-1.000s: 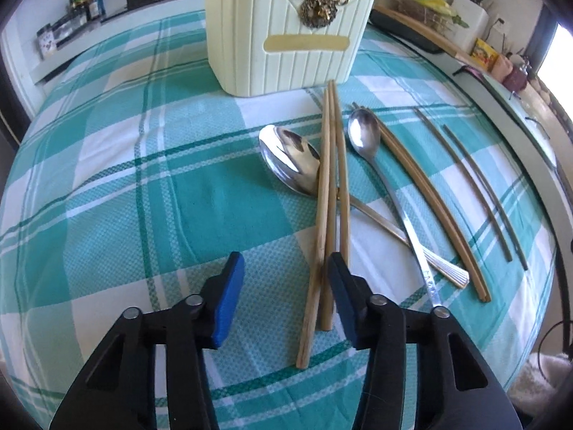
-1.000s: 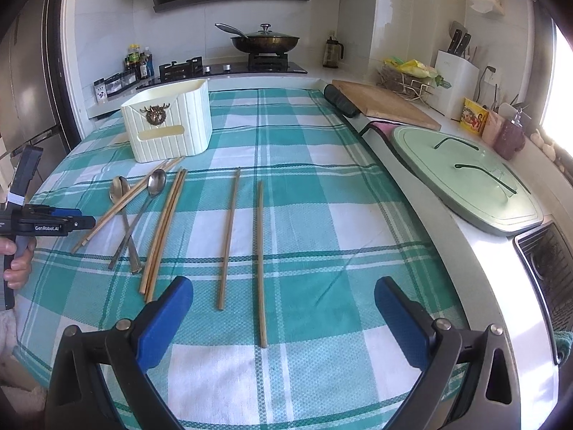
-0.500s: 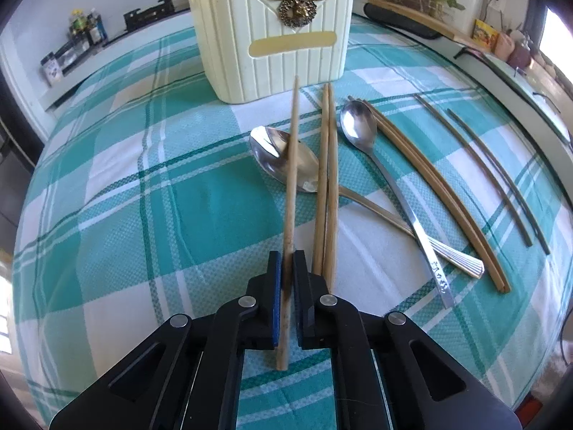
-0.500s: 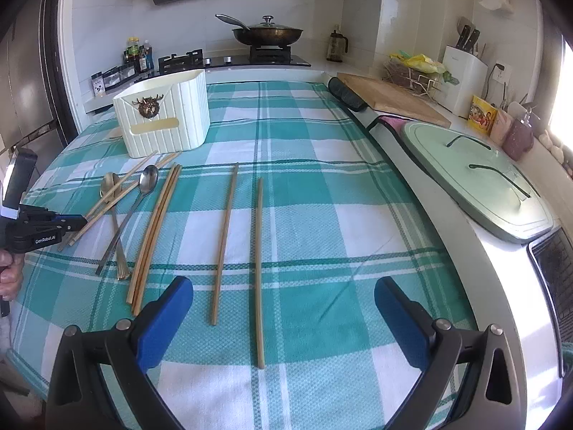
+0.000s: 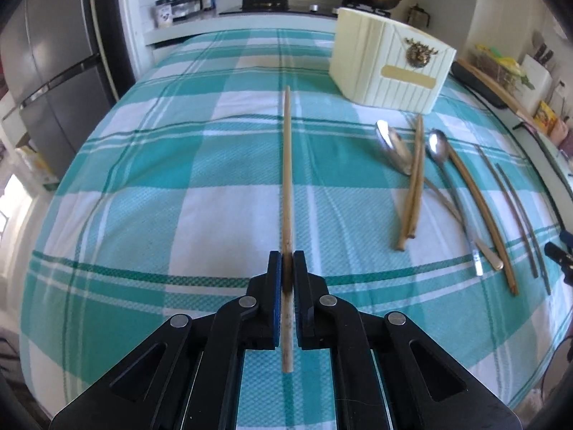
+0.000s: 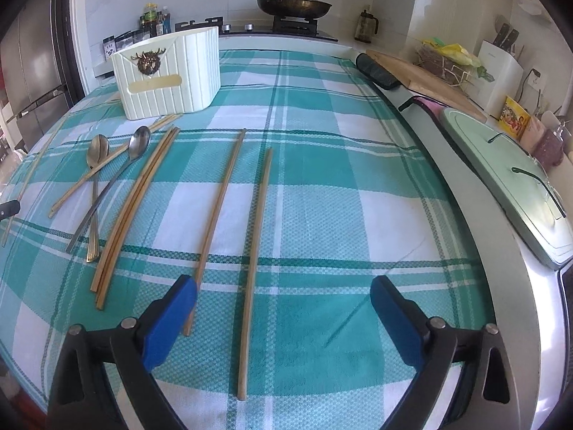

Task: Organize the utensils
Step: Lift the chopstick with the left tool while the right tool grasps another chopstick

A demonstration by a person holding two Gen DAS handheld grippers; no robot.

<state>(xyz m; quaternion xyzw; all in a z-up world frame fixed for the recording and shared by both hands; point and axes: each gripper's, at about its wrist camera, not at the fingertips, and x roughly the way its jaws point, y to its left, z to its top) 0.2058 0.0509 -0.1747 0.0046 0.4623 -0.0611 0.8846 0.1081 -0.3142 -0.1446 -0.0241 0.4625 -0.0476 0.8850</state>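
One chopstick (image 5: 287,179) sits clamped between the left gripper (image 5: 286,268) jaws, pointing forward

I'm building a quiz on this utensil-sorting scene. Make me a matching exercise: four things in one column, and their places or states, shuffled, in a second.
Things:
1. left gripper
2. right gripper
3. cream holder
4. two spoons

Places or states:
A. stands upright on the checked cloth, at its far end
B. shut on a single chopstick
C. lie on the cloth just in front of the holder
D. open, over the near end of a lone chopstick lying on the cloth

Pairs: 1-B, 2-D, 3-A, 4-C
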